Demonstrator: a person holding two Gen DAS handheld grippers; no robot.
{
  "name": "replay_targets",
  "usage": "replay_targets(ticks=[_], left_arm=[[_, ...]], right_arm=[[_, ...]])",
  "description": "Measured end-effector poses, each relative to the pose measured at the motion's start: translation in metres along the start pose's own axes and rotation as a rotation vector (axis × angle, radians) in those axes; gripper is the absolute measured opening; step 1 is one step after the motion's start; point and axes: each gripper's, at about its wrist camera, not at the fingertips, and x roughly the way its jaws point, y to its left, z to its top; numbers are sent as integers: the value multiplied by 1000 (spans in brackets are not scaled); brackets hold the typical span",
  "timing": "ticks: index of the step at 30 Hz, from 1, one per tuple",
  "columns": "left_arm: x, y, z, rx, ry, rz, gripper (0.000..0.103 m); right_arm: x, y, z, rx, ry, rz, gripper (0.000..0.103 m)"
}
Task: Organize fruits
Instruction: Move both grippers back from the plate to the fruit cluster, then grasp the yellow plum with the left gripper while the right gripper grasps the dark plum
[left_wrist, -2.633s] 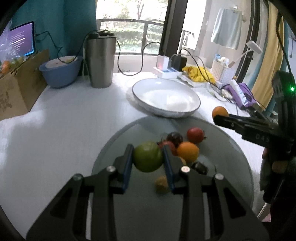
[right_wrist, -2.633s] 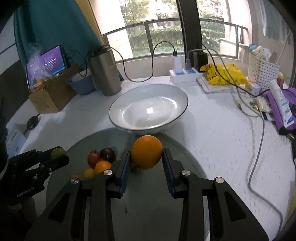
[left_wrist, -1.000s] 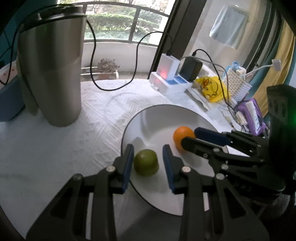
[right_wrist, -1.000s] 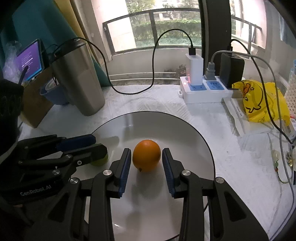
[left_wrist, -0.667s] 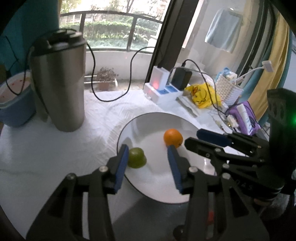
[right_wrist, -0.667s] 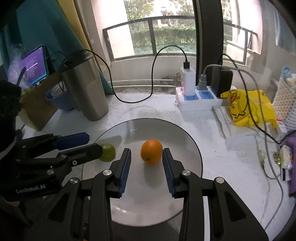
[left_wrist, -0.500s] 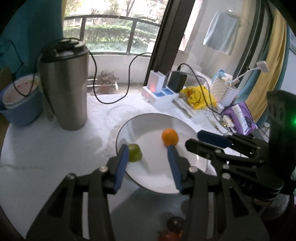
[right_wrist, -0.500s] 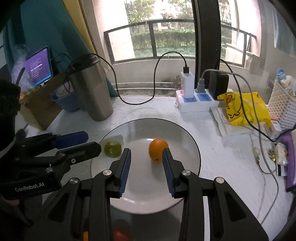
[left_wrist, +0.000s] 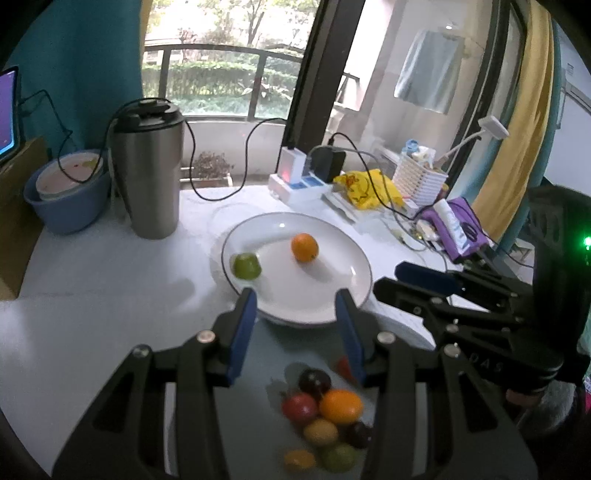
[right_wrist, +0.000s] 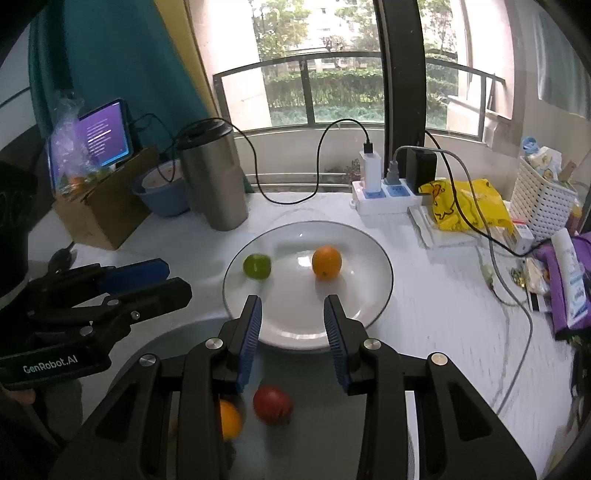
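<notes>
A white bowl (left_wrist: 354, 271) (right_wrist: 376, 295) holds a green fruit (left_wrist: 246, 266) (right_wrist: 257, 265) at its left and an orange (left_wrist: 304, 247) (right_wrist: 326, 262) near its middle. My left gripper (left_wrist: 295, 314) is open and empty, back from the bowl's near rim, over a grey round tray (left_wrist: 266, 369). Several small fruits lie there, among them a red one (left_wrist: 300, 407) and an orange one (left_wrist: 340, 405). My right gripper (right_wrist: 293, 317) is open and empty near the bowl's front rim, above a red fruit (right_wrist: 272, 404). Each gripper shows in the other's view, the left (right_wrist: 110, 284) and the right (left_wrist: 424, 280).
A steel tumbler (left_wrist: 149, 170) and a blue bowl (left_wrist: 66, 192) stand at the back left by a cardboard box (right_wrist: 99, 210). A power strip with cables (right_wrist: 384, 195), a yellow bag (right_wrist: 465, 206), a white basket (right_wrist: 543, 206) and purple items (right_wrist: 565, 280) crowd the right side.
Both grippers let go of the green fruit and the orange in the bowl, opened, and drew back toward the grey tray. The tray's fruits have come back into view.
</notes>
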Motion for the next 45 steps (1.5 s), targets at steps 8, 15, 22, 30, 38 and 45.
replay_targets(ticks=[8, 15, 22, 30, 38, 45], left_arm=[[-19, -5, -27, -12, 7, 0, 46], [-33, -5, -51, -26, 10, 2, 46], [-39, -5, -75, -36, 24, 3, 46], [-46, -2, -100, -54, 44, 2, 46], [-44, 4, -116, -70, 73, 8, 46], [-36, 9, -119, -75, 99, 10, 46]], right_arm=[[-17, 9, -30, 4, 20, 8, 37], [-30, 16, -56, 12, 40, 14, 37], [-36, 28, -81, 11, 66, 37, 37], [-37, 43, -104, -6, 101, 54, 37], [-25, 51, -117, -18, 144, 57, 37], [-12, 52, -119, -30, 165, 47, 37]])
